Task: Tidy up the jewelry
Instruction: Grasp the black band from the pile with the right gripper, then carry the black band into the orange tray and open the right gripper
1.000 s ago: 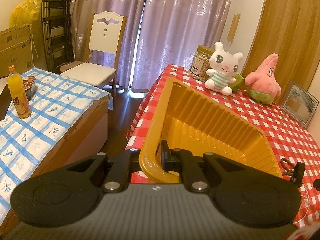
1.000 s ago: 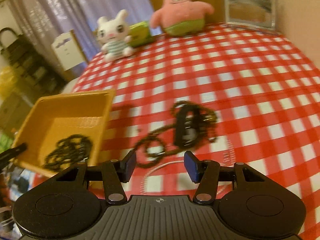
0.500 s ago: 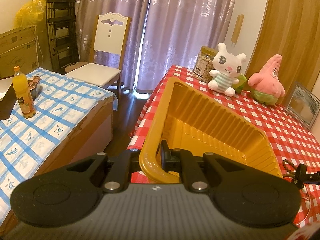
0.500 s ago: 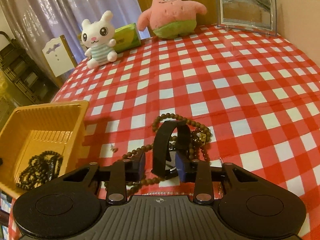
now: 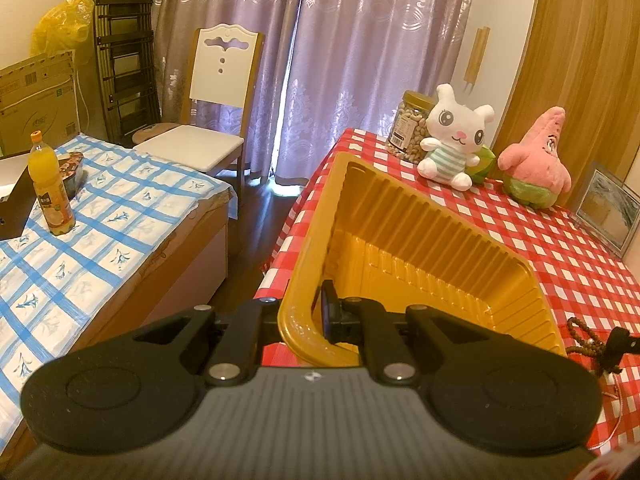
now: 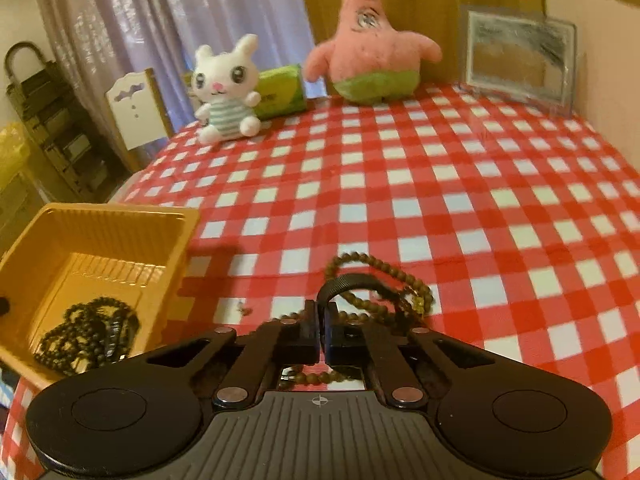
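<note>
My left gripper [image 5: 316,314] is shut on the near rim of a yellow plastic tray [image 5: 404,240], which stands at the left edge of the red checked table [image 6: 460,200]. In the right wrist view the tray [image 6: 120,216] holds a dark bead strand [image 6: 86,332]. On the cloth to its right lies a brown bead strand [image 6: 374,258] with a black band [image 6: 352,280] looped across it. My right gripper [image 6: 322,320] is low over them, its jaws closing tight with the band's near end pinched between the pads. The left wrist view catches the beads [image 5: 580,330] at its right edge.
A white plush rabbit [image 6: 226,92], a green pack [image 6: 280,92], a pink star plush [image 6: 372,52] and a picture frame [image 6: 520,64] line the far edge. A nut jar [image 5: 412,124] stands beside the rabbit. Left of the table are a chair [image 5: 216,92] and a blue-checked surface with an orange bottle [image 5: 50,192].
My right gripper moved forward and down to the black band, and its jaws went from wide apart to shut on it. The left gripper kept its hold on the tray rim.
</note>
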`<state>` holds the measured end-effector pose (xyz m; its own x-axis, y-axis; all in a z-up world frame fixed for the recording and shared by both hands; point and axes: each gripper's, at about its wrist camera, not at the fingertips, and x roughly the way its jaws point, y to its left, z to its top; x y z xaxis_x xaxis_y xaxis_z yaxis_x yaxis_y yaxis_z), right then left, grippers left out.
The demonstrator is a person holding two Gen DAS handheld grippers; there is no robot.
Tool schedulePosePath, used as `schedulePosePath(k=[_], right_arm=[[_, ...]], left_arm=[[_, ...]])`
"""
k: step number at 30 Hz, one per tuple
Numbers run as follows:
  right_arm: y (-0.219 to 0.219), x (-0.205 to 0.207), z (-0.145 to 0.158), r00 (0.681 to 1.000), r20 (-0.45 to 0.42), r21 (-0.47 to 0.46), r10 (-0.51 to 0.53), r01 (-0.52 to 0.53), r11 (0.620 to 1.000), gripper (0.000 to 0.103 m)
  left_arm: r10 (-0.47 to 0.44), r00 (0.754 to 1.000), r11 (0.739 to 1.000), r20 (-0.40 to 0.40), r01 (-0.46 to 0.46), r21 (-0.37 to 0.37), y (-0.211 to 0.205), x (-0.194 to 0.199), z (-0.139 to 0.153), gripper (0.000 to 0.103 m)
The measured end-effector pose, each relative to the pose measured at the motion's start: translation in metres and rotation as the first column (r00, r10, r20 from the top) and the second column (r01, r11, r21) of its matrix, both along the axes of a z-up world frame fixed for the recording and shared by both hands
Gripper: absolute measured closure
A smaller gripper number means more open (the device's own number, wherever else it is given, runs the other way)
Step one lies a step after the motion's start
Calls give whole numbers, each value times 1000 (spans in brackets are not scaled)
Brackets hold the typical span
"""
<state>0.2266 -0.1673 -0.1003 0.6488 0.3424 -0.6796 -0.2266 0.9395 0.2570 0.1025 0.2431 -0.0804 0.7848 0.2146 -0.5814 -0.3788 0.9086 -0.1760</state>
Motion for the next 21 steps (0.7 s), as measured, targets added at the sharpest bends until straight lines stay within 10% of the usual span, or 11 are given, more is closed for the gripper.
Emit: schedulePosePath(k=[10, 21], right_arm=[[59, -23, 50, 976, 67, 58, 206, -210, 976, 101], [176, -29, 46, 848, 48, 103, 529, -530, 841, 101]], left_arm=[[-8, 1000, 1000, -6, 8, -3, -2, 0, -1, 94], [-30, 1000, 1000, -9, 30, -9, 0, -1, -2, 94]])
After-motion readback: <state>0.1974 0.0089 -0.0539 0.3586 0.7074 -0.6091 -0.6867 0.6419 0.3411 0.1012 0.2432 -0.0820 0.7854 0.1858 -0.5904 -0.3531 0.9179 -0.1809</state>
